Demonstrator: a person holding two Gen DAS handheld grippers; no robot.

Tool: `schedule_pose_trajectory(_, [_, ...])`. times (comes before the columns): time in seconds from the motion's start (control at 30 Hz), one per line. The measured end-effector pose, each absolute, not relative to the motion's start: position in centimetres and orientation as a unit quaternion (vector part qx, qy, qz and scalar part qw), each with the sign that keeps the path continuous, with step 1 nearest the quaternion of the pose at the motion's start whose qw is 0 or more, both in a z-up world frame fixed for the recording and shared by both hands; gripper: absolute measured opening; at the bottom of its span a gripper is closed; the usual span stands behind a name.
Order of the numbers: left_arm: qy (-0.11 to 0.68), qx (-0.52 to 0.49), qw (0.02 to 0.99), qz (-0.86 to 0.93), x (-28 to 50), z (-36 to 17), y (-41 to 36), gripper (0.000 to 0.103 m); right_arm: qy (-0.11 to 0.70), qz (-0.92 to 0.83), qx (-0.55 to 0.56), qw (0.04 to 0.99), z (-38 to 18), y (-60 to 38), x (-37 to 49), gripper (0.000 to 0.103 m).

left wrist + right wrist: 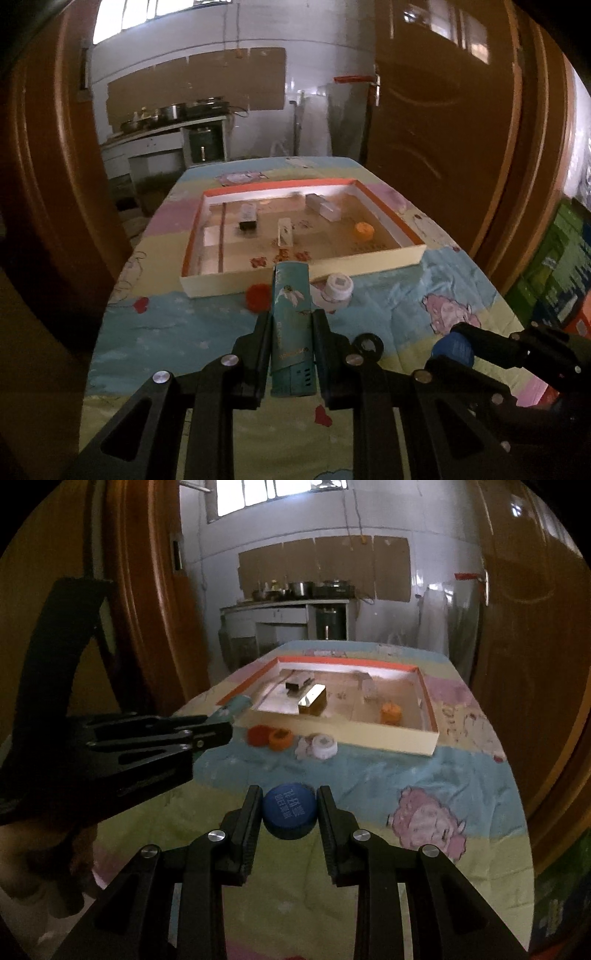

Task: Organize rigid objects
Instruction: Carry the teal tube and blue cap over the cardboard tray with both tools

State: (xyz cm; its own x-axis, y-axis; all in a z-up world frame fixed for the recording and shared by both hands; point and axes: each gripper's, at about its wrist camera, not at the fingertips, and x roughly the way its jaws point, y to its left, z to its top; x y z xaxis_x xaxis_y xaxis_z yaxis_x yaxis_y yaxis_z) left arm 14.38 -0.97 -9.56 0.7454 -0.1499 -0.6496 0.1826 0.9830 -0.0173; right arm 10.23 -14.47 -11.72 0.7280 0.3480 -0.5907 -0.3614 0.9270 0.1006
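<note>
My left gripper (291,321) is shut on a teal box (291,314) and holds it above the table, pointing at the shallow tray (295,278). It also shows in the right wrist view (221,731), with the teal box (236,705) sticking out. My right gripper (290,797) is shut on a blue cap (290,810) near the table's front; the cap also shows in the left wrist view (452,347). The tray (388,738) holds several small boxes and an orange cap (390,712).
In front of the tray lie a red cap (256,734), an orange cap (280,738) and a white cap (323,746). A black ring (367,345) lies on the patterned cloth (184,332). Brown doors flank the table; a kitchen counter stands behind.
</note>
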Motion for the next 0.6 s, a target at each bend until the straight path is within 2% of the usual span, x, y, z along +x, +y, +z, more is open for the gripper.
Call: schedule_pose_trajectory(0.6, [0.329, -0.008, 0.941, -0.073, 16.0, -7.9, 0.5, 0.022, 0.319, 0.181, 0.011, 0.93, -10.0, -13.6, 14.0, 0.031])
